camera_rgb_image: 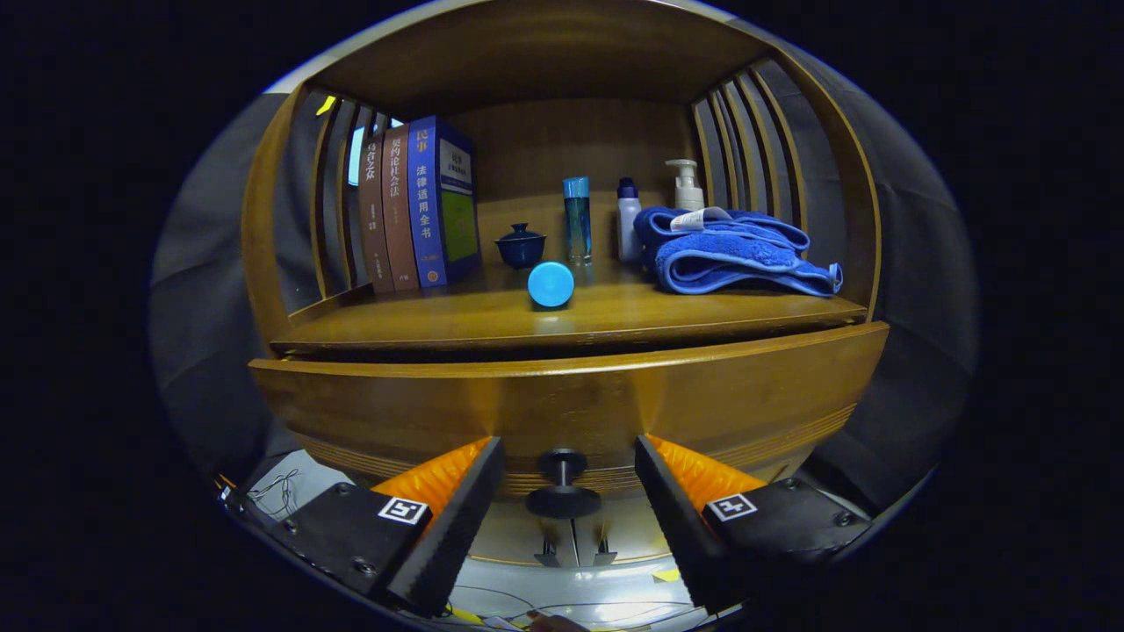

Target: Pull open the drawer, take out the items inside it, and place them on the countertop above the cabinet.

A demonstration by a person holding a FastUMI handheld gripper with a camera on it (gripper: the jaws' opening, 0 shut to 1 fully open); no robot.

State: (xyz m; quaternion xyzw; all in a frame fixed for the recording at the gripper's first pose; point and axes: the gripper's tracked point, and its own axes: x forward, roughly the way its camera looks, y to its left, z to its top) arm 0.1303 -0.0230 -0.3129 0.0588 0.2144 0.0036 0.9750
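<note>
Wooden cabinet desk (492, 318) carrying books (420, 206), blue puck (551, 284), bottles (578, 219), folded towel (738, 250). Drawer (571, 405) pulled slightly out beneath, contents hidden. Tool (569, 487) fingers spread apart either side of drawer knob (562, 491), not pressing. Fits either opening or closing stage.

Gripper (569, 491), ribbed wedge fingers (457, 527), square tags, screws

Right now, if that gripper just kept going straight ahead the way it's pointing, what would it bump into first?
Most likely the dark round knob on the wooden drawer front. The gripper is open, its fingers either side of the knob with gaps, not touching. Depth is hard to judge, but nothing else appears to stand in that line.
</note>
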